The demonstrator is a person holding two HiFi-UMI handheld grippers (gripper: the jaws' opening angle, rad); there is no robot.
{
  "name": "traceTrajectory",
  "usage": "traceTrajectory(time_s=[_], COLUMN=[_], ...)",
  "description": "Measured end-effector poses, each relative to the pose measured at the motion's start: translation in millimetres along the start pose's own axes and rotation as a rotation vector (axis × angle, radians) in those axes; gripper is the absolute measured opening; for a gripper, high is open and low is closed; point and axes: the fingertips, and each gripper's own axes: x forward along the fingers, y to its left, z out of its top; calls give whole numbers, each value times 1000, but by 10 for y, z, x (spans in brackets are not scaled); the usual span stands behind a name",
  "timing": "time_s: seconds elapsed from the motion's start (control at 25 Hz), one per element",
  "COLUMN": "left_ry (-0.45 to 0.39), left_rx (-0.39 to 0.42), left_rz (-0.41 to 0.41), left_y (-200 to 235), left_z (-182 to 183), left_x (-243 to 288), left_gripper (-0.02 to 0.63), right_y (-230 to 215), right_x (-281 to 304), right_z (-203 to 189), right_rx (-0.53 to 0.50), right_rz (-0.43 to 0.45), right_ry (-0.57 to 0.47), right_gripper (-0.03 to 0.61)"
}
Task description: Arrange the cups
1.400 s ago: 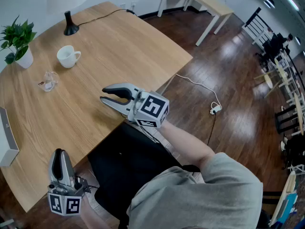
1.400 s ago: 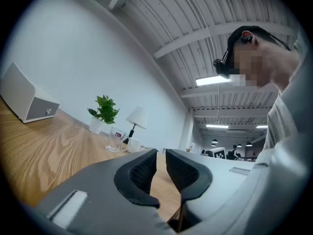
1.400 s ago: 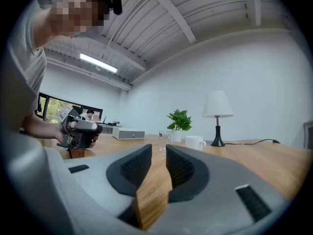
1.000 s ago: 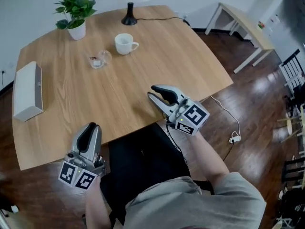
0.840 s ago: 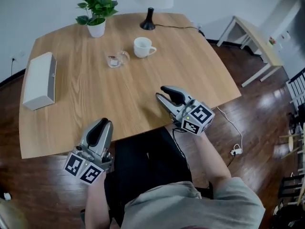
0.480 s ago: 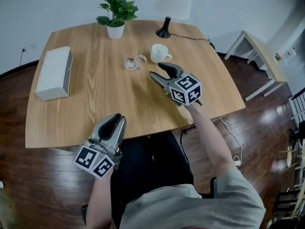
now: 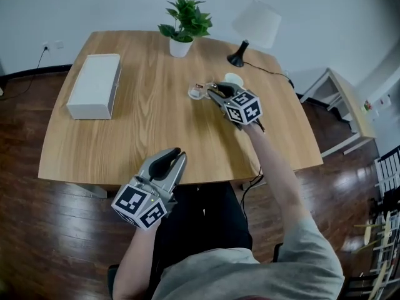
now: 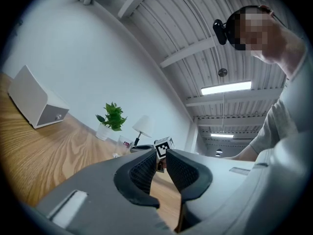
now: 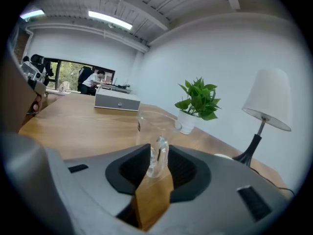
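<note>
In the head view, the wooden table point(image 7: 125, 136) is carrying a potted plant point(image 7: 183, 27) at its far edge. The glass cup point(image 7: 197, 91) is standing a little nearer than the plant and slightly to its right, and the white cup point(image 7: 234, 79) is sitting farther right of the plant, beside the lamp point(image 7: 253, 30). The right gripper point(image 7: 214, 90) is reaching in at the glass cup from the right. The left gripper point(image 7: 177, 154) is hovering at the near table edge, well apart from the plant.

In the left gripper view, its jaws are standing only a narrow slit apart, with nothing between them, pointing toward the plant.

In the right gripper view, the jaws have just been closing. The glass cup's handle is sitting between the pads, which are pressing on it. The plant is showing just behind and to the right of the cup.
</note>
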Motion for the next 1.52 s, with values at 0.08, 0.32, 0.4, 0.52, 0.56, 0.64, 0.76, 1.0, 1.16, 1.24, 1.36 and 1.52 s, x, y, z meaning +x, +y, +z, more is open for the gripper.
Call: traceTrajectory(time_s=[0.08,0.32,0.4,0.52,0.56,0.64,0.76,1.0,1.16,1.24,1.36,1.52], left_ry=[-9,-34,-45,-59,-61,-64,-69,-68,-81,-89,-99,-98], left_rx=[-7,-31,-43,-50,-50,-51,-62,-90,-112,-123,-141,-148], left_rz=[0,7,7,21,22,6,-2,25,31,37,43,41], left_y=[9,70,73,101,104,85,113,205,261,294,338,356], left_z=[18,57,86,114,109,104,135,126,169,185,193,186], left_x=[2,-10,-8,-15,-4,50,9,-95,-131,-178,-233,-271], left_gripper=[66,66,66,66,66,66,66,66,66,66,66,66], right_y=[6,205,337,619,721,866,1099,1615,1745,1787,1817,1806], right_x=[11,20,47,212,275,381,740,1643,1985,2103,2255,2353], right_z=[53,348,628,1253,1463,1824,2220,2592,2738,2793,2820,2829], right_rx=[8,133,165,171,159,120,84,73,68,62,65,40], right_rz=[15,76,136,267,312,371,413,481,503,509,511,457], right_ry=[-15,-82,-135,-246,-282,-338,-355,-305,-294,-296,-286,-285], right_gripper=[83,61,61,61,61,61,61,61,61,61,60,71])
